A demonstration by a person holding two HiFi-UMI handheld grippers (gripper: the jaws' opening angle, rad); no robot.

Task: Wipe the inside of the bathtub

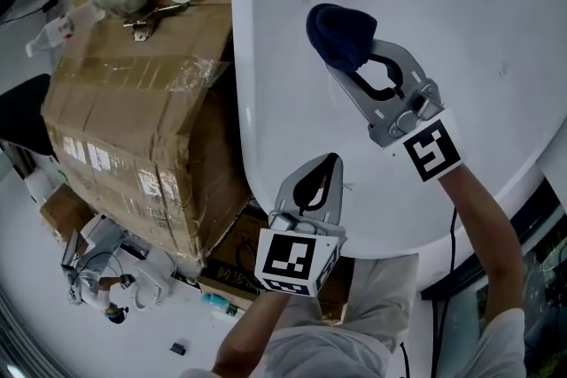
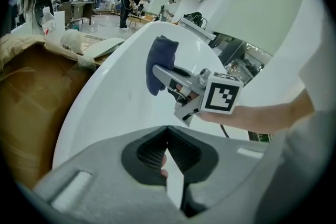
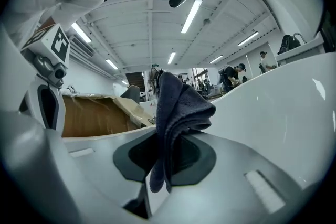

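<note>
1. While the right gripper (image 1: 344, 57) was clamped on a dark blue cloth (image 1: 339, 31), the bunched-up wad stuck out past the jaw tips. A loose end hung down between the jaws in the right gripper view.
2. That cloth sat over the white bathtub (image 1: 461, 31), toward the far part of its smooth curved surface. Honestly couldn't tell from any view whether it was pressed on the surface or just above it.
3. Left gripper (image 1: 331, 160) was nearer and a bit left of the right one. Its jaws were pinched together at the tips with nothing caught between them, and it pointed out over the near part of the tub.
4. On the left, a big cardboard box (image 1: 133, 128) with clear tape over it stood right beside the tub.
5. Way off in the gripper views, a few people (image 2: 128, 5) stood around tables under long ceiling lights.
</note>
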